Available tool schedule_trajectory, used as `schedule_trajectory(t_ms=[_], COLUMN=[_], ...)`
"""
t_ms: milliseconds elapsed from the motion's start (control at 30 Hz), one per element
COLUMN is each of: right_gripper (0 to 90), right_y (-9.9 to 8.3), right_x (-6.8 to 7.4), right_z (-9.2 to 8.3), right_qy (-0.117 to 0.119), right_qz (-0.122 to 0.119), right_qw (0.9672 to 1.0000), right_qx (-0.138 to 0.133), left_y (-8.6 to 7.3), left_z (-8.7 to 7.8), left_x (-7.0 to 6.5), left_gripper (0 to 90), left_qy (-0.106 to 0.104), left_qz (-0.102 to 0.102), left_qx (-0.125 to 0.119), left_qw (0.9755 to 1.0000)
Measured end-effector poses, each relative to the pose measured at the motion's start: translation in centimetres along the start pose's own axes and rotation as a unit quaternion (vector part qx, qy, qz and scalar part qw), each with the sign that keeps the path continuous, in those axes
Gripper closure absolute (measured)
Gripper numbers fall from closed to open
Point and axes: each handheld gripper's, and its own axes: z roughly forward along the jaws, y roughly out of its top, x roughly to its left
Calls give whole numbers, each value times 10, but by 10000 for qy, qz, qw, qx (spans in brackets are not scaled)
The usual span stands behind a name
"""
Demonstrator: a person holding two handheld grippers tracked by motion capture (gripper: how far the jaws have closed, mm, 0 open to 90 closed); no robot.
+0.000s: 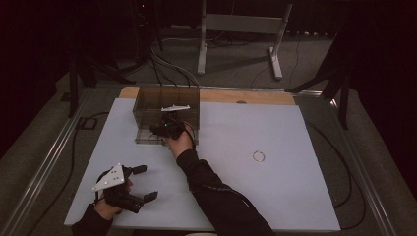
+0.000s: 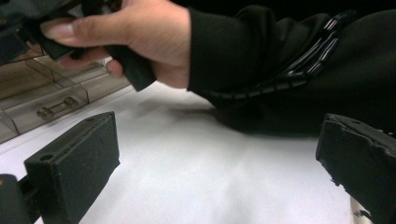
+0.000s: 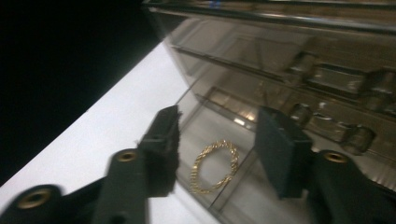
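Two tongs are seen open: the right tongs [image 3: 217, 154] parted above a gold bracelet [image 3: 215, 166] lying in the clear drawer box [image 1: 167, 105], so withdrawal is judged next, while the left tongs [image 1: 145, 183] rest idle over the table [image 1: 275, 187].

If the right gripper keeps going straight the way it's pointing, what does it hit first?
Probably the gold chain bracelet, lying in the pulled-out drawer of the clear organizer box. It sits straight ahead between the right gripper's open fingers; depth is hard to judge.

Gold bracelet [image 3: 215, 166], smoky clear box [image 1: 147, 105].
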Motion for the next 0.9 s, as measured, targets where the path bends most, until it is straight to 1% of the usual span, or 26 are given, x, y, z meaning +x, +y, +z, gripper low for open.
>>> schedule_trajectory(t_ms=[33,67,100,133,233,267,300,333,367,400,433,467,600,733,767,800,833,900], right_gripper=[481,439,439,388,378,309,309,249,249,227,214,210,201,192,192,191,186,184], right_y=[0,0,0,-1,-2,-4,-4,-6,-6,-7,-10,-11,-18,-24,-24,-25,-27,-30], right_x=[0,2,2,2,2,2,2,1,1,1,0,-1,-5,-10,-10,-12,-15,-20], right_z=[0,-3,-3,-6,-9,-12,-12,-17,-17,-20,-26,-29,-43,-59,-59,-64,-73,-82], right_qy=[0,24,24,128,154,227,227,482,482,542,634,676,681,617,617,606,551,519], right_qz=[0,-106,-106,-115,-126,-191,-191,-248,-248,-281,-331,-341,-410,-463,-463,-472,-523,-494], right_qw=[10000,9999,9999,9998,9998,9995,9995,9985,9985,9981,9974,9971,9968,9969,9969,9969,9970,9974], right_qx=[0,11,11,39,45,44,44,88,88,93,73,66,110,151,151,144,142,107], left_y=[0,1,1,1,1,1,1,1,1,1,1,1,1,1,1,1,1,1], left_z=[0,0,0,0,0,0,0,0,0,1,1,0,1,2,2,2,3,3], left_x=[0,0,0,-1,-1,0,0,0,0,0,0,0,-1,-1,-1,-1,-1,-1], left_gripper=[5,5,5,5,5,5,5,5,5,5,5,5,5,5,5,5,5,5], left_qy=[0,5,5,11,14,15,15,13,13,7,12,8,4,-4,-4,-1,-3,8], left_qz=[0,-13,-13,-2,2,2,2,-2,-2,2,-4,-12,8,15,15,32,24,32], left_qx=[0,-27,-27,-33,-15,-28,-28,-27,-27,-7,-21,-30,-18,11,11,25,15,34], left_qw=[10000,10000,10000,10000,10000,10000,10000,10000,10000,10000,10000,10000,10000,10000,10000,10000,10000,10000])
